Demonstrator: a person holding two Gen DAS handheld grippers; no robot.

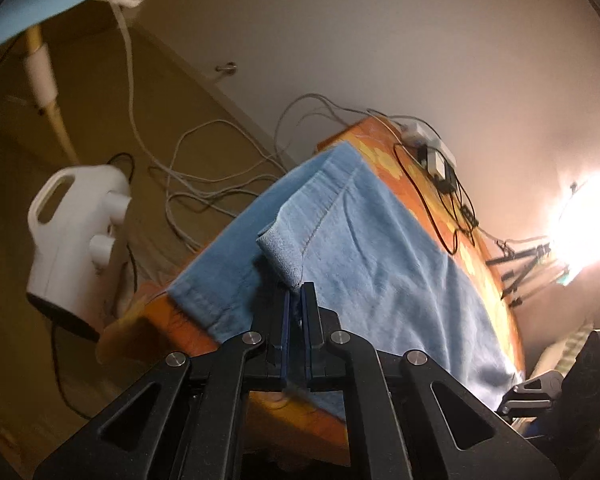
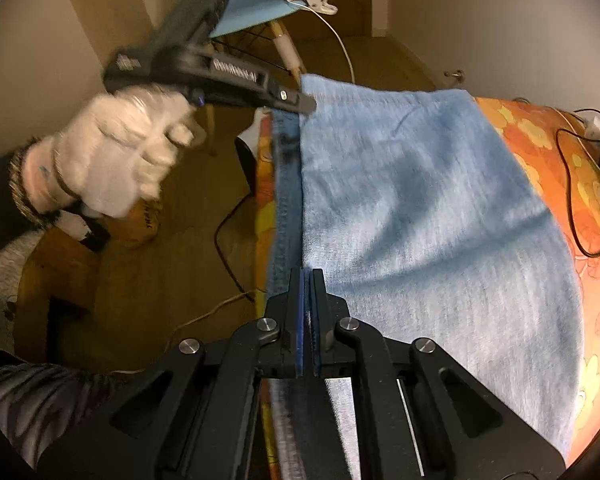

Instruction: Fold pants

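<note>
Both grippers pinched the pants edge over the counter; a slip would spoil the fold

The left gripper (image 1: 299, 294) was clamped on a lifted corner and the right gripper (image 2: 309, 280) on the near edge; uneven pulling could skew the light blue pants (image 2: 420, 208), lying soft and faintly creased on the orange floral counter (image 2: 540, 148), or drag them off the side

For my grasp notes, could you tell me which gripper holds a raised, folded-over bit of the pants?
The left gripper: it pinches a curled-up corner of the pants. The right gripper clamps a flat edge.
</note>
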